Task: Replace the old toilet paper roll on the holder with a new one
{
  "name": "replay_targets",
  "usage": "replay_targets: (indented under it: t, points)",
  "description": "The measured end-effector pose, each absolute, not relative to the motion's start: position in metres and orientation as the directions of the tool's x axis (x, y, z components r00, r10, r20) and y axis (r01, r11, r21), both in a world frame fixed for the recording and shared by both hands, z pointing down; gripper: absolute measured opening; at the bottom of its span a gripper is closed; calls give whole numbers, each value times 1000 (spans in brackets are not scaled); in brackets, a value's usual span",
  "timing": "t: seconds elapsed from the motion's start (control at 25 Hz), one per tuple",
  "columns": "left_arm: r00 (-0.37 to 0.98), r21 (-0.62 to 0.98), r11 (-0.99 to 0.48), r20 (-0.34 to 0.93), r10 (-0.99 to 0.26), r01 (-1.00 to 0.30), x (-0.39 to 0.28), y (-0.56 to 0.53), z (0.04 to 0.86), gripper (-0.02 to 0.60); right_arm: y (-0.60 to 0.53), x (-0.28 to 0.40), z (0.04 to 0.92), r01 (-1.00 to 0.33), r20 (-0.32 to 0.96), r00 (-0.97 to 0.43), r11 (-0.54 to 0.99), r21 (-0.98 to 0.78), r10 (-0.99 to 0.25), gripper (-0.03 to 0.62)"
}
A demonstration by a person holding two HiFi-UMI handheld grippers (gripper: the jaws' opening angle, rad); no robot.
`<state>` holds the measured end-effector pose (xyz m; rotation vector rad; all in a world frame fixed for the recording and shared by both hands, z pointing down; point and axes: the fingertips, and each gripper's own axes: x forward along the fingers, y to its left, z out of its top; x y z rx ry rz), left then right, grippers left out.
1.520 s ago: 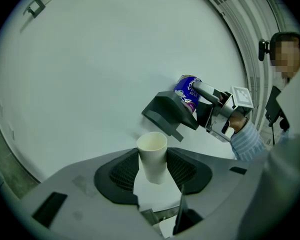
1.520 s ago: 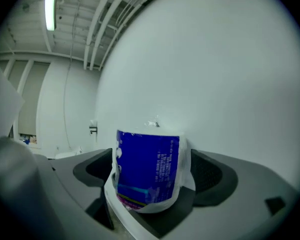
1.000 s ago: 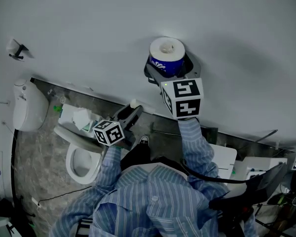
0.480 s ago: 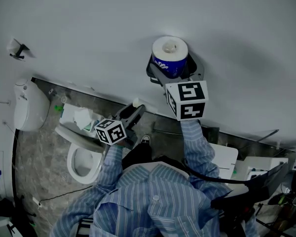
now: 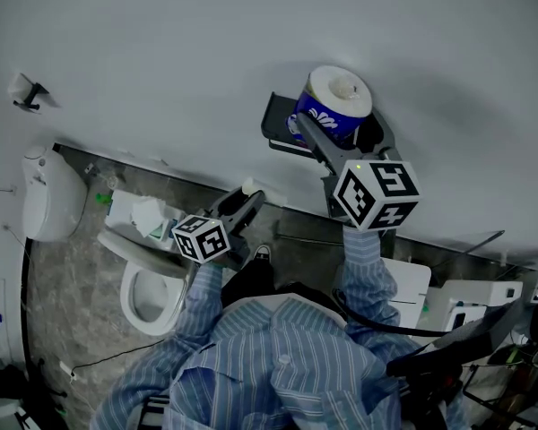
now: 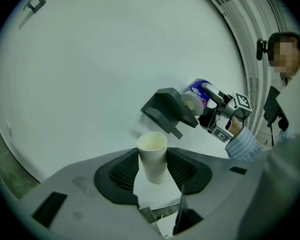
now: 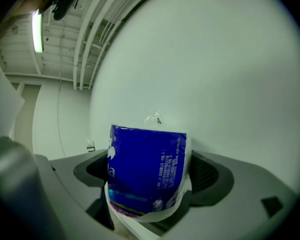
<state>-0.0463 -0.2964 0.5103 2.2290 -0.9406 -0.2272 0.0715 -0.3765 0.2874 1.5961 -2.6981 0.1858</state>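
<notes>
A new toilet paper roll point(image 5: 337, 104) in a blue wrapper sits between the jaws of my right gripper point(image 5: 337, 122), which is shut on it. In the right gripper view the wrapped roll point(image 7: 147, 171) fills the gap between the pads, close to the white wall. The dark grey holder point(image 5: 282, 125) is fixed to the wall just left of the roll. Lower left, my left gripper point(image 5: 245, 201) is shut on an empty cream cardboard tube point(image 6: 152, 156), standing upright between the pads. From the left gripper view, the holder point(image 6: 167, 109) and the new roll point(image 6: 197, 96) lie ahead, up and to the right.
A toilet point(image 5: 148, 287) with a tissue box point(image 5: 136, 213) on its tank stands at lower left. A white dispenser point(image 5: 47, 191) and a small hook point(image 5: 27, 88) hang on the wall. A person point(image 6: 287, 89) stands at the far right in the left gripper view.
My right gripper has moved right and a little up with the new roll and has rolled, uncovering the holder's left side. The left gripper and its tube have stayed put.
</notes>
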Motion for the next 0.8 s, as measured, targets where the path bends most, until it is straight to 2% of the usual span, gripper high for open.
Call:
replay_targets:
  t: [0.56,0.68,0.8]
  points:
    - [759,667,-517,114,-641,-536,-40,-299,516,176,-336,181,314,-943,94,-268,241,-231,-959,463]
    - [769,665,-526,115,-629,-530,-38,-298,517,176,-329,193,333,-925,100,-252,209,-316,-963,463]
    - [775,660,-533,120,-620,-529,-31,-294,517,176,-324,201,354,-850,82,-275,202,-486,-958,463]
